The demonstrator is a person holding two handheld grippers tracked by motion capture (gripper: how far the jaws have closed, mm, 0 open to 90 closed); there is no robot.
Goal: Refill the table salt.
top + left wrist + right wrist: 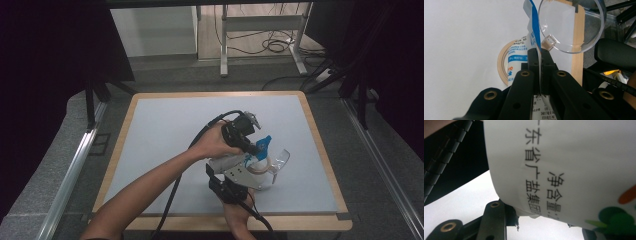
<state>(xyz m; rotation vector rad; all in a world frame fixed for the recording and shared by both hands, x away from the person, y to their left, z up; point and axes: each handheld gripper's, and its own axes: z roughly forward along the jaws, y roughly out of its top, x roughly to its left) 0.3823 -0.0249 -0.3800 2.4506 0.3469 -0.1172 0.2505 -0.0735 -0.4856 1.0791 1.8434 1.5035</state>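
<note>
Grey-topped desk (165, 130) carries a white printed canister (225, 162) clamped in the right gripper (541, 217) fingers; left gripper (540, 53) fingers, shut on its blue-white seal strip (534, 30), should peel steadily away.

Grey mat (165, 145) on wooden table (120, 150); perhaps cables (272, 45) beyond.

Table (165, 130) left, far open; clear lid (281, 161) blocks right.

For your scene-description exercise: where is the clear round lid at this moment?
In the high view the clear round lid lies on the grey table, right of centre, just right of the tape ring and the left gripper, which pinches the white bag.
</note>
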